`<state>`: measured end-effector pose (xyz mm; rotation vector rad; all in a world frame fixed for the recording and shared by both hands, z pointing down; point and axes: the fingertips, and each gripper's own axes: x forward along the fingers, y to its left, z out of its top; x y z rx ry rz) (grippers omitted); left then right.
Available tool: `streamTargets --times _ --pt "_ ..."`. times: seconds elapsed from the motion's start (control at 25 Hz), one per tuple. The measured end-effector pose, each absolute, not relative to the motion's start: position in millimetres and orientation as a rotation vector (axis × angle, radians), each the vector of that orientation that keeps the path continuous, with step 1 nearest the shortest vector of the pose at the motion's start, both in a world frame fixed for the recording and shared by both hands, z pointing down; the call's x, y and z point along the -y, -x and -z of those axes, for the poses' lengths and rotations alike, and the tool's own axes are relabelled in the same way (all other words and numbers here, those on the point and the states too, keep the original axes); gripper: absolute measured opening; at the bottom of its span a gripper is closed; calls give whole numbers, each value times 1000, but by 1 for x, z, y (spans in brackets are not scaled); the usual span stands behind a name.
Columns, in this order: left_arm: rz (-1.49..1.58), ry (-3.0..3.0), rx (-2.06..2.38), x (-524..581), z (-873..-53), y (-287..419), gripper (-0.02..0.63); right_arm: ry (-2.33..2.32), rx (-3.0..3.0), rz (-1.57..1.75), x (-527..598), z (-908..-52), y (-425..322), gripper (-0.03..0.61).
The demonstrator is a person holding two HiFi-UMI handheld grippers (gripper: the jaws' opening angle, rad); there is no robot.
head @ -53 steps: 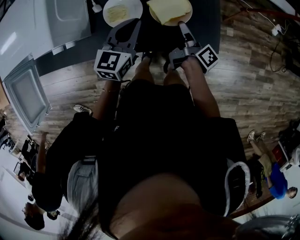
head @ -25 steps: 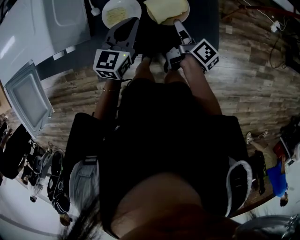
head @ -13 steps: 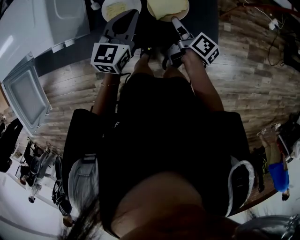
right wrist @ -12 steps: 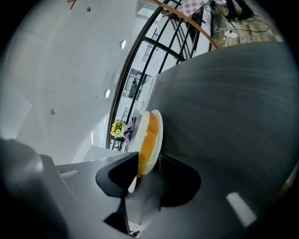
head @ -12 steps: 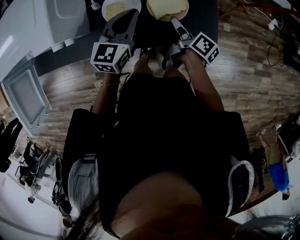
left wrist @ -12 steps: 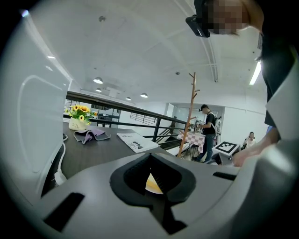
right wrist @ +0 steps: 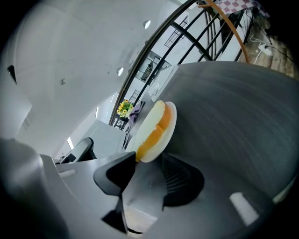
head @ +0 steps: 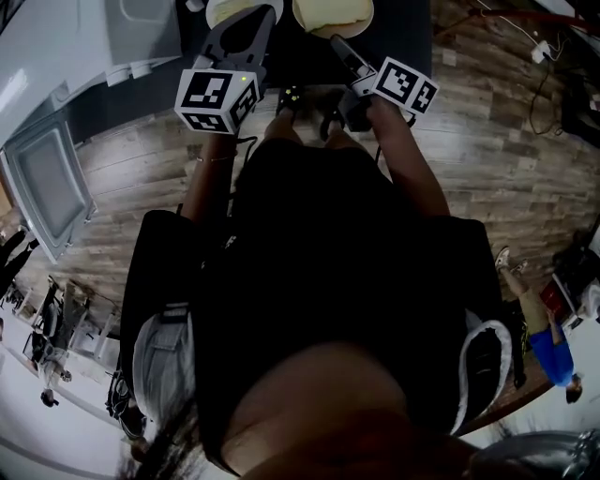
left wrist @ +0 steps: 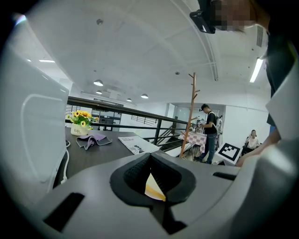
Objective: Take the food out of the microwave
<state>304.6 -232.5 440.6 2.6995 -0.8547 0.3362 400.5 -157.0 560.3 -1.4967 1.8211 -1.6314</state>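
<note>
The left claw (left wrist: 150, 158) is being held clenched by the left plate (head: 220, 9), a cream sliver (left wrist: 153, 189) showing between its pads (left wrist: 133, 175). The right claw (right wrist: 142, 175), nearer the food, is being held released, its jaws having just been opening; the plate of yellow food (right wrist: 161, 128) is lying on the table (right wrist: 243, 121) at its twelve o'clock, ungripped.
</note>
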Motion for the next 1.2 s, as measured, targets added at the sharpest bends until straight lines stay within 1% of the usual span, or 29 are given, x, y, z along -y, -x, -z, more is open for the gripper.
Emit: streamTargets --times 0.2,0.52,0.56,0.6,0.72,0.8,1.2 --pt "-338 -2713 825 227 -436 -311 8 1446 -1960 1667 148 -561 -388 169" --pt "-321 -2733 804 218 -425 -317 8 1396 -2034 1596 145 -541 -388 167" --pt "-325 -2733 802 217 -424 -316 8 1420 -2041 1564 146 -538 -390 159" --pt "-333 -2732 799 217 -425 -316 8 1450 -2056 1524 146 -534 -393 135" --pt "-363 -2727 797 215 -428 -313 8 1547 -2111 1395 147 -522 -401 36" --pt "-380 -2719 792 214 -431 -311 8 1583 -2111 1334 147 -516 -407 0" --pt "-432 -2775 661 211 -421 -320 8 1657 -2290 1032 154 -471 -413 0"
